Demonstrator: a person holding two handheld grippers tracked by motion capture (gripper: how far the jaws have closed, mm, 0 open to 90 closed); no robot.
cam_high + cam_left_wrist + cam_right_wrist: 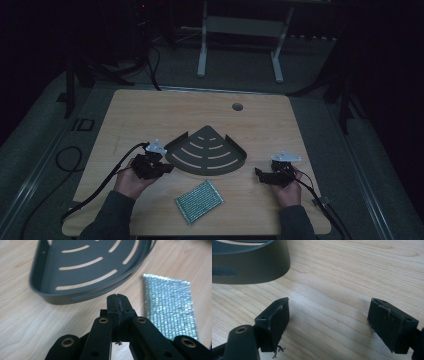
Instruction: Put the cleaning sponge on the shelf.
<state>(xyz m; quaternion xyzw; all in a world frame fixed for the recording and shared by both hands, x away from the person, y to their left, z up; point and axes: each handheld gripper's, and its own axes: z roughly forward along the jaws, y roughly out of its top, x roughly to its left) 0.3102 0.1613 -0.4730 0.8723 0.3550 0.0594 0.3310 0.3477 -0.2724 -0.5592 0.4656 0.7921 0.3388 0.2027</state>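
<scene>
Left gripper (117,298): jaws pressed together, empty, just short of the corner shelf's (82,267) curved rim.
Right gripper (328,317): jaws spread, shelf's wall beside them.
Shelf: dark grey, slotted.

Dark slotted tray (247,262) cut off top-left (right gripper view), silver mesh pad (170,307) partly behind tongs
</scene>
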